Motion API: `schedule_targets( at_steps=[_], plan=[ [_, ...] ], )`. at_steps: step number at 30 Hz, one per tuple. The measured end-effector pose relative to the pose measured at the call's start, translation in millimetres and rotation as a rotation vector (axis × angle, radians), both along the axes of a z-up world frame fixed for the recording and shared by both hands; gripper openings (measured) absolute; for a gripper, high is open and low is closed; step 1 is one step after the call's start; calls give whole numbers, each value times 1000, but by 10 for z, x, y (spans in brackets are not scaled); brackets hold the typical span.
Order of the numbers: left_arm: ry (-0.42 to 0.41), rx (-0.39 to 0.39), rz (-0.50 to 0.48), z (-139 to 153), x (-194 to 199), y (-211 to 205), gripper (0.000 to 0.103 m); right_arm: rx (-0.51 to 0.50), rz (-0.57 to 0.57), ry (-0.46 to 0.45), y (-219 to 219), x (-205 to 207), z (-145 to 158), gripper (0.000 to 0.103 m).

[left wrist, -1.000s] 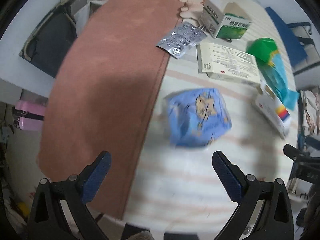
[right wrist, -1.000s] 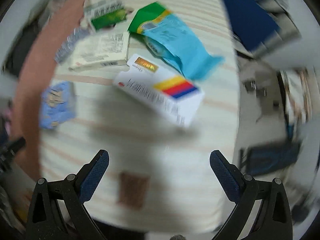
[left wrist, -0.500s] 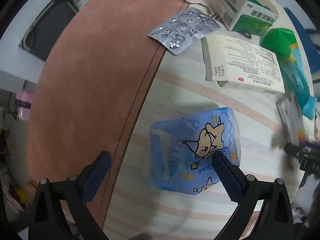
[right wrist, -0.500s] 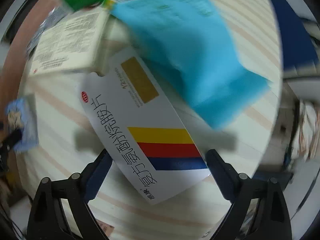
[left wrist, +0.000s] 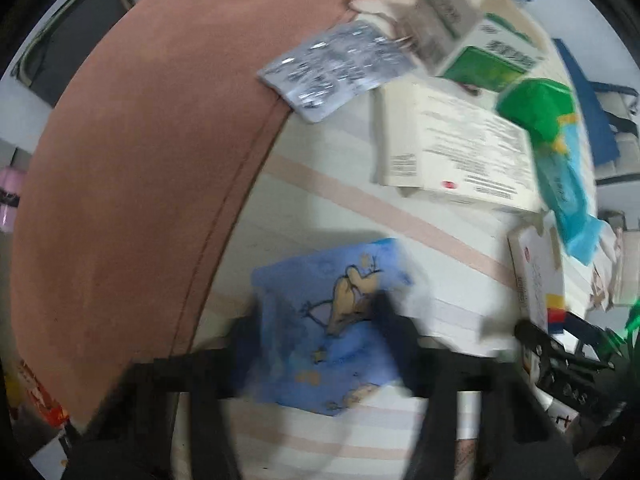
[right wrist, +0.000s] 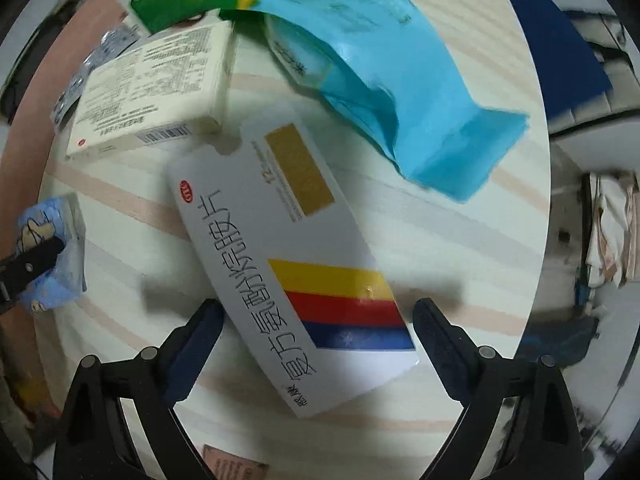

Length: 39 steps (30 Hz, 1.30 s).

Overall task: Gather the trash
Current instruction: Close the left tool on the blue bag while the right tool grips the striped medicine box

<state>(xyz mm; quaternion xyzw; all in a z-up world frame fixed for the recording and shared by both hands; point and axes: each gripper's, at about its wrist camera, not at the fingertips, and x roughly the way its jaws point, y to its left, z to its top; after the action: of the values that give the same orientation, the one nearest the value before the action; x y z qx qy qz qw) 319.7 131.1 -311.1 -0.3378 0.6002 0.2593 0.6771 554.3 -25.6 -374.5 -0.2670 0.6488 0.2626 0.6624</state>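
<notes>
A blue cartoon-print wrapper (left wrist: 328,320) lies on the striped cloth. My left gripper (left wrist: 320,344) is blurred, its fingers closed in against the wrapper's two sides; the wrapper also shows in the right wrist view (right wrist: 52,256) with a black finger on it. My right gripper (right wrist: 316,320) is open, its fingers either side of the near end of a white medicine box with yellow, red and blue stripes (right wrist: 296,264); the same box shows in the left wrist view (left wrist: 536,280).
A cream box (right wrist: 156,84), a green-and-white box (left wrist: 484,56), a silver blister pack (left wrist: 336,68) and a blue-green plastic bag (right wrist: 384,88) lie further back. A brown cloth (left wrist: 140,160) covers the left side. A dark blue bag (right wrist: 560,48) lies off to the right.
The left gripper's fingers have closed in on the blue wrapper, which was lying between open fingers. The right gripper has come a little closer over the striped white box.
</notes>
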Motion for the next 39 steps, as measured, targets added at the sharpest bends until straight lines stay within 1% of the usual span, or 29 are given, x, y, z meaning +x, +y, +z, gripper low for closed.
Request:
schedule_targets(
  at_steps=[1, 2, 3, 5, 6, 7, 9, 11, 13, 15, 16, 17, 18, 19, 20, 21, 23, 25, 26, 27, 28, 32, 33, 35, 36, 37, 38, 39],
  plan=[
    [-4, -4, -11, 28, -8, -29, 22, -5, -5, -3, -36, -10, 4, 90],
    [-10, 1, -25, 61, -16, -64, 14, 1, -23, 6, -89, -34, -4, 89],
    [-9, 12, -36, 90, 1, -99, 12, 0, -31, 1, -134, -67, 0, 89],
    [-3, 65, -70, 184, 6, -191, 10, 21, -59, 24, -232, -159, -9, 87],
    [-5, 79, -79, 227, 14, -253, 10, 41, -84, 38, -344, -245, 0, 87],
    [-4, 91, -85, 260, 14, -280, 10, 54, -99, 42, -359, -296, 32, 87],
    [-10, 120, -94, 369, -28, -318, 10, 109, -151, 48, -438, -344, 193, 86],
    [-29, 131, -89, 490, -94, -354, 10, 174, -219, 63, -560, -416, 337, 84],
    [-59, 131, -89, 639, -205, -389, 10, 211, -262, 57, -655, -506, 478, 83],
    [-78, 144, -106, 735, -257, -384, 10, 219, -290, 35, -697, -557, 597, 82],
    [-84, 149, -118, 777, -196, -382, 10, 214, -296, 27, -721, -598, 632, 82],
    [-89, 156, -133, 773, -197, -389, 10, 194, -297, 25, -759, -673, 637, 82],
    [-93, 161, -148, 767, -244, -399, 10, 165, -293, 46, -700, -679, 607, 82],
    [-96, 160, -161, 749, -296, -383, 10, 119, -280, 90, -563, -717, 495, 82],
    [-92, 155, -171, 721, -323, -360, 10, 81, -264, 121, -574, -804, 384, 83],
    [-88, 143, -180, 643, -348, -340, 10, 49, -254, 130, -554, -846, 282, 85],
    [-76, 121, -204, 511, -424, -354, 10, 11, -260, 93, -577, -913, 209, 92],
    [-69, 105, -225, 391, -467, -389, 10, 7, -263, 39, -588, -942, 152, 94],
    [-69, 101, -233, 338, -446, -411, 10, -14, -257, 30, -574, -947, 92, 94],
    [-73, 98, -241, 281, -444, -432, 10, -5, -262, 19, -571, -941, 58, 100],
    [-76, 97, -255, 240, -444, -459, 10, 20, -259, 16, -565, -942, 43, 103],
    [-82, 121, -295, 183, -447, -543, 10, 48, -273, 34, -569, -915, 1, 103],
    [-88, 123, -299, 192, -445, -554, 10, 49, -269, 53, -551, -937, -30, 101],
    [-99, 127, -300, 213, -444, -561, 10, -22, -214, -7, -454, -1006, -41, 94],
    [-104, 133, -301, 212, -453, -564, 10, -34, -203, -31, -436, -1033, -21, 94],
    [-108, 140, -304, 223, -469, -567, 10, -26, -217, -23, -457, -1029, -17, 92],
    [-111, 148, -305, 246, -489, -561, 10, -12, -237, -3, -481, -1032, -18, 87],
    [-113, 151, -306, 256, -502, -554, 10, -7, -259, 0, -520, -1025, 7, 85]
  ],
)
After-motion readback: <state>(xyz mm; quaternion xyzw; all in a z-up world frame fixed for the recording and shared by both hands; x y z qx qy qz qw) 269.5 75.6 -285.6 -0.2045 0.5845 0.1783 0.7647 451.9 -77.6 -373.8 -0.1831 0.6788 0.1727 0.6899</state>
